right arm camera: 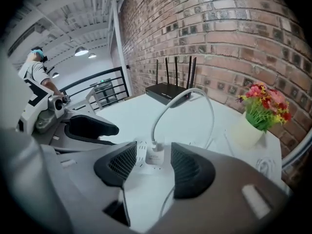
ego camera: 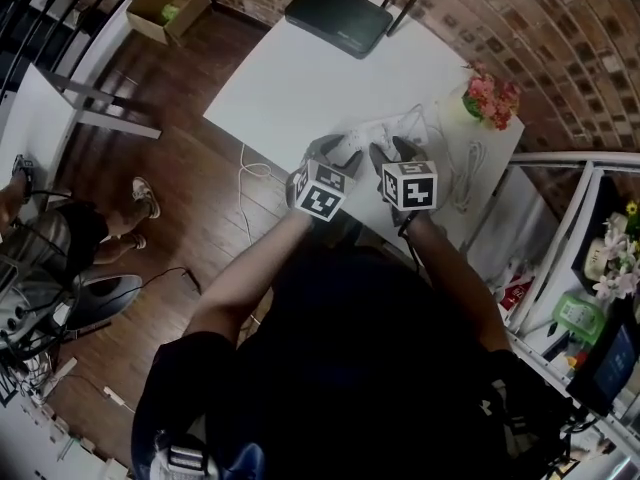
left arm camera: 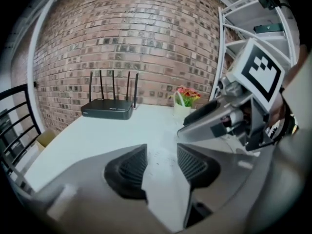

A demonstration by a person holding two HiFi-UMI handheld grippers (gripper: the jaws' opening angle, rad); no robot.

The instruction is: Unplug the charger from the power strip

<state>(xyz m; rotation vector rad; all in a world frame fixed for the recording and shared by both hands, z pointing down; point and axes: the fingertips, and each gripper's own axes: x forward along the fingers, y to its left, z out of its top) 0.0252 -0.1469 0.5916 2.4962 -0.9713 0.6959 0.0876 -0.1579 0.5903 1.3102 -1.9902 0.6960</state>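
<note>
In the right gripper view a white charger [right arm camera: 155, 157] stands plugged into a white power strip [right arm camera: 139, 156] on the white table [right arm camera: 131, 116]. Its white cable [right arm camera: 181, 101] arches up and over to the right. My right gripper [right arm camera: 153, 149] is open, and the charger shows in the gap just ahead of the pads, which do not touch it. My left gripper [left arm camera: 162, 152] is open too, with only bare table between its pads. In the head view both grippers, left [ego camera: 338, 156] and right [ego camera: 392, 153], hover side by side over the strip [ego camera: 364, 135] near the table's front edge.
A black router [ego camera: 338, 16] with antennas sits at the table's far end. A pot of pink flowers [ego camera: 490, 98] stands at the right edge, with a coiled white cable [ego camera: 466, 178] near it. A shelf unit [ego camera: 590, 268] is on the right. A person [right arm camera: 35, 72] stands far off.
</note>
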